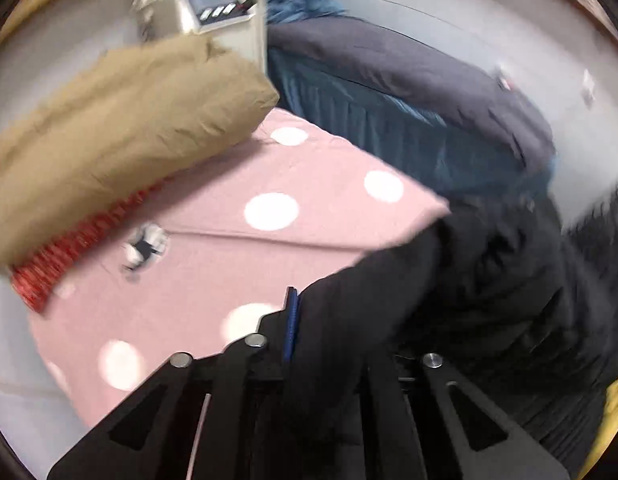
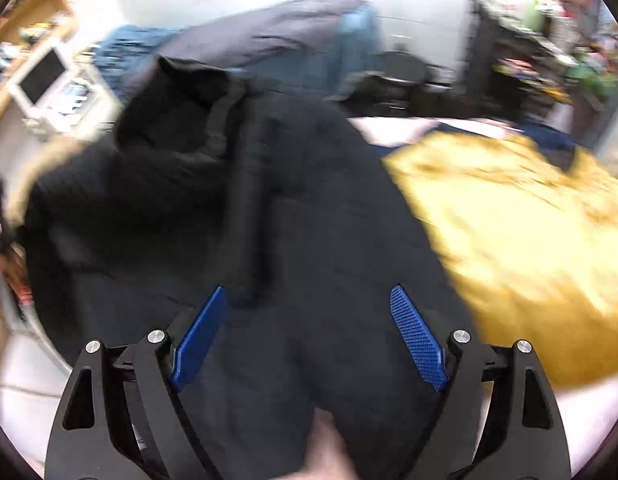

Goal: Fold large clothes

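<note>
A large black garment (image 2: pixel 309 200) lies bunched over the pink dotted bed sheet (image 1: pixel 269 240). My left gripper (image 1: pixel 305 328) is shut on an edge of the black garment (image 1: pixel 449 300); one blue pad (image 1: pixel 291 324) shows at the cloth's left side, the other is hidden under the fabric. My right gripper (image 2: pixel 309 336) is open, its blue pads (image 2: pixel 417 340) spread wide just above the black garment, nothing between them. Both views are blurred by motion.
A tan garment (image 1: pixel 121 128) lies on a red cloth (image 1: pixel 65 260) at the left. A mustard-yellow garment (image 2: pixel 521 240) lies to the right. A dark grey and teal pile (image 1: pixel 409 92) sits behind. A white machine (image 1: pixel 213 4) stands at the back.
</note>
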Tool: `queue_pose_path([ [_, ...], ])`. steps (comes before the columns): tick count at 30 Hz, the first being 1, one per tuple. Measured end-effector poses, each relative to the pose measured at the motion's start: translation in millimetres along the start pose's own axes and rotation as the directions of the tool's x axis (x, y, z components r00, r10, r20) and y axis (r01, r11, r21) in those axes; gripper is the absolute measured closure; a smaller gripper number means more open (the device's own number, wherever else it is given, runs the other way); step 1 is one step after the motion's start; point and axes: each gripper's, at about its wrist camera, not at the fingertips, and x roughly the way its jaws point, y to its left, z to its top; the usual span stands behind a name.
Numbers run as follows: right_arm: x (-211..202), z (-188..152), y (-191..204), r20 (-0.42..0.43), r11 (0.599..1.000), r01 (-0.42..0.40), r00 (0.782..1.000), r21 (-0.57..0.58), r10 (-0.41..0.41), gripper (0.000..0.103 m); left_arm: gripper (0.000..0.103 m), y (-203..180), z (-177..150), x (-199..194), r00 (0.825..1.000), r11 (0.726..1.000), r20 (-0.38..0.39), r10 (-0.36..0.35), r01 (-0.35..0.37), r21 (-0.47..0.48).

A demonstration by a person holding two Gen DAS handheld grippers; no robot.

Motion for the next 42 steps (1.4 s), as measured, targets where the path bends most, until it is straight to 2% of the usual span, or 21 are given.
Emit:
queue_pose_path([
  [1, 0, -6, -11, -0.015, 0.999, 0.045, 0.999, 0.024, -0.045, 0.020, 0.082, -2, 5, 8, 1.000, 1.000, -0.030, -0.004, 0.004, -0.025],
  [3, 2, -19, -32, -0.050, 0.990, 0.114, 0.993, 0.081, -0.110, 0.020, 0.057, -6, 7, 22, 0.994, 0.998, -0.105, -0.020, 0.014, -0.060],
  [4, 3, -26, -43, -0.067, 0.983, 0.149, 0.988, 0.109, -0.142, 0.020, 0.035, -6, 3, 23, 0.992, 0.997, -0.114, -0.054, 0.046, -0.067],
  [5, 4, -30, -52, -0.083, 0.977, 0.173, 0.983, 0.128, -0.163, 0.020, 0.029, -3, -3, 16, 0.993, 0.994, -0.079, -0.090, 0.085, -0.063],
  [7, 10, -41, -75, -0.129, 0.961, 0.213, 0.973, 0.176, -0.192, 0.020, 0.027, 2, -10, 6, 0.990, 0.991, -0.041, -0.133, 0.132, -0.028],
  [9, 12, -50, -91, -0.161, 0.951, 0.218, 0.969, 0.218, -0.185, 0.020, 0.024, 13, -19, -10, 0.985, 0.985, -0.033, -0.172, 0.173, 0.025],
  [11, 14, -57, -102, -0.169, 0.946, 0.215, 0.970, 0.242, -0.177, 0.020, 0.011, 30, -30, -31, 0.986, 0.985, 0.009, -0.168, 0.168, 0.045],
  [13, 18, -62, -109, -0.178, 0.951, 0.213, 0.968, 0.225, -0.175, 0.020, 0.007, 55, -45, -45, 0.988, 0.989, 0.051, -0.145, 0.143, 0.042],
  [15, 27, -67, -110, -0.193, 0.958, 0.200, 0.968, 0.205, -0.161, 0.020, 0.007, 79, -65, -47, 0.995, 0.994, 0.023, -0.101, 0.100, 0.039],
  [18, 38, -76, -115, -0.201, 0.969, 0.195, 0.966, 0.153, -0.162, 0.020, 0.007, 103, -104, -35, 0.997, 0.999, -0.062, -0.039, 0.041, 0.035],
  [23, 52, -86, -116, -0.216, 0.974, 0.211, 0.958, 0.078, -0.190, 0.020, 0.008, 99, -172, -18, 0.972, 0.992, -0.203, -0.122, 0.120, -0.023],
  [25, 58, -90, -117, -0.227, 0.976, 0.206, 0.956, 0.071, -0.185, 0.020, 0.010, 83, -196, -11, 0.966, 0.993, -0.231, -0.116, 0.118, -0.006],
  [27, 63, -95, -115, -0.224, 0.978, 0.202, 0.957, 0.059, -0.184, 0.020, 0.022, 68, -208, 5, 0.962, 0.996, -0.262, -0.078, 0.083, 0.008],
  [29, 65, -99, -110, -0.210, 0.976, 0.215, 0.956, 0.032, -0.203, 0.021, 0.058, 58, -212, 20, 0.946, 0.998, -0.316, -0.065, 0.070, 0.004],
  [30, 66, -100, -107, -0.206, 0.976, 0.218, 0.956, 0.021, -0.209, 0.034, 0.066, 50, -212, 27, 0.939, 0.997, -0.338, -0.068, 0.072, -0.001],
  [31, 66, -100, -103, -0.203, 0.978, 0.207, 0.959, 0.013, -0.200, 0.044, 0.071, 46, -211, 27, 0.940, 0.998, -0.337, -0.060, 0.065, 0.003],
  [32, 65, -101, -96, -0.212, 0.983, 0.181, 0.961, 0.007, -0.176, 0.054, 0.081, 41, -208, 26, 0.943, 0.999, -0.328, -0.045, 0.052, 0.014],
  [34, 62, -103, -85, -0.213, 0.983, 0.184, 0.959, -0.024, -0.185, 0.076, 0.091, 30, -199, 19, 0.952, 0.997, -0.304, -0.033, 0.051, 0.050],
  [35, 60, -103, -80, -0.214, 0.984, 0.171, 0.961, -0.040, -0.176, 0.087, 0.093, 27, -194, 15, 0.956, 0.997, -0.291, -0.037, 0.056, 0.058],
  [36, 56, -104, -73, -0.215, 0.987, 0.149, 0.964, -0.054, -0.157, 0.091, 0.094, 25, -186, 8, 0.960, 0.996, -0.274, -0.049, 0.067, 0.056],
  [42, 13, -95, -30, -0.120, 0.988, 0.088, 0.987, -0.124, -0.103, 0.095, 0.096, 34, -138, -33, 0.991, 0.998, -0.132, -0.022, 0.030, 0.061],
])
